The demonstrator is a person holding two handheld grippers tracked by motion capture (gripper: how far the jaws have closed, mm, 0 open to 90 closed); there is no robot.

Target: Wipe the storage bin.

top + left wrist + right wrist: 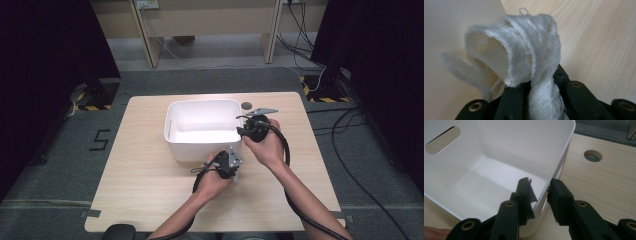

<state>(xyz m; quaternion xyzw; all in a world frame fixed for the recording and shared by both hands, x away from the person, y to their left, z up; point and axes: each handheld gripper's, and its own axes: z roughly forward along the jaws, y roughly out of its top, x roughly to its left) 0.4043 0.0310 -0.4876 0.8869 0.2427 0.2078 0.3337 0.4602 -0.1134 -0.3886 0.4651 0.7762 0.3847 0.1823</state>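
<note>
Pale wooden table [150,200]. White rectangular plastic bin [200,145] sits mid-table. Right gripper [539,188] straddles the bin's right wall, one jaw inside and one outside, clamped on it. Left gripper [536,87] clenched on a white knitted cloth [524,50], just beside the bin's near wall.

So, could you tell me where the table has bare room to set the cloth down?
The table is bare left of the white bin, out to its left edge, and along the near edge. The bin's floor is bare too. It is crowded at the bin's near right corner, around the left gripper holding the white cloth and the right gripper.
</note>
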